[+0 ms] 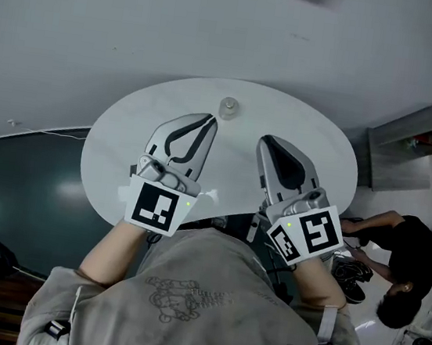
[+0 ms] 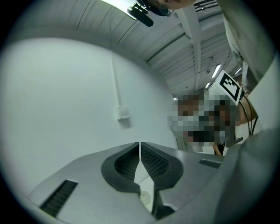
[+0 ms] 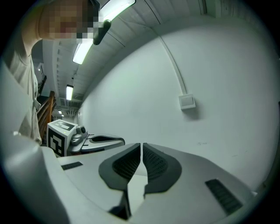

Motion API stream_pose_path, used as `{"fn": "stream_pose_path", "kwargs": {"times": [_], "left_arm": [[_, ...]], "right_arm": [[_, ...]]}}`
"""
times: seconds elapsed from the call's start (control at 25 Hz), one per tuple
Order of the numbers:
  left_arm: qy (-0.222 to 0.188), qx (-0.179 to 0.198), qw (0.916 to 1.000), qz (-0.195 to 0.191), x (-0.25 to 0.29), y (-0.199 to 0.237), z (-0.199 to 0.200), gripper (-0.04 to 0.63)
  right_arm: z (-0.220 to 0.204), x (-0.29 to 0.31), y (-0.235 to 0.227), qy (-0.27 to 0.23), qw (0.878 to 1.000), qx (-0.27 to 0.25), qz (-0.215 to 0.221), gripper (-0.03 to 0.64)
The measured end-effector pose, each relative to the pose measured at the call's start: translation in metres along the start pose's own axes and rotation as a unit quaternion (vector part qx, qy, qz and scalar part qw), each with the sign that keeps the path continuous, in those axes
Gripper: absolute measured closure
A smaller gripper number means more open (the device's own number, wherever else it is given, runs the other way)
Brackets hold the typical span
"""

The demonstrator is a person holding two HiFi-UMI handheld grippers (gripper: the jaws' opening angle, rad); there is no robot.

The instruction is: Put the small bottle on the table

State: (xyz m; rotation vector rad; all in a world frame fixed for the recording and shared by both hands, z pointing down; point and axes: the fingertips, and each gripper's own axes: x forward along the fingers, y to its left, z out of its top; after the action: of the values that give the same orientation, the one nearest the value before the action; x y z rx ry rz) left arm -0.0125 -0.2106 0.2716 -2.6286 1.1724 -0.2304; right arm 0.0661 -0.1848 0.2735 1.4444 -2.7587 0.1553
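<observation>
The small clear bottle (image 1: 228, 108) stands upright near the far edge of the round white table (image 1: 124, 148). My left gripper (image 1: 210, 118) hovers just short of it and slightly to its left, jaws shut with nothing between them. In the left gripper view the shut left gripper (image 2: 140, 151) points at the wall, and the bottle (image 2: 145, 199) shows low in the gap behind the tips. To the bottle's right, my right gripper (image 1: 265, 140) is shut and empty too. The right gripper view shows the right gripper (image 3: 142, 151) closed, with the left gripper (image 3: 94, 141) beside it.
A pale wall rises behind the table, with a small white box (image 3: 187, 102) mounted on it. A grey cabinet (image 1: 413, 146) stands at the right. A person in black (image 1: 402, 255) crouches on the floor at the right, near shoes (image 1: 353, 273). Dark floor lies to the left.
</observation>
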Motion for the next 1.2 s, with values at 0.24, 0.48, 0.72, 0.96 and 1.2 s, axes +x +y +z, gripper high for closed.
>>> {"fn": "stream_pose_path", "kwargs": {"times": [0.24, 0.48, 0.72, 0.96, 1.2], "left_arm": [[0.01, -0.007, 0.9998, -0.016, -0.012, -0.022, -0.01, 0.571], [0.027, -0.03, 0.9989, -0.025, -0.02, -0.033, -0.023, 0.572], [0.032, -0.018, 0.9988, -0.032, -0.02, -0.035, -0.027, 0.571], [0.034, -0.024, 0.9987, -0.031, -0.02, -0.032, -0.029, 0.571], [0.033, -0.027, 0.9987, -0.028, -0.022, -0.03, -0.03, 0.571]], "right_arm": [[-0.017, -0.014, 0.021, 0.014, 1.0, -0.007, 0.007, 0.583], [-0.03, -0.017, 0.027, 0.028, 1.0, -0.004, 0.006, 0.584], [-0.039, -0.016, 0.026, 0.035, 0.999, -0.021, -0.002, 0.584], [-0.043, -0.014, 0.025, 0.04, 0.999, -0.017, -0.007, 0.584], [-0.043, -0.015, 0.025, 0.039, 0.999, -0.016, -0.012, 0.584]]}}
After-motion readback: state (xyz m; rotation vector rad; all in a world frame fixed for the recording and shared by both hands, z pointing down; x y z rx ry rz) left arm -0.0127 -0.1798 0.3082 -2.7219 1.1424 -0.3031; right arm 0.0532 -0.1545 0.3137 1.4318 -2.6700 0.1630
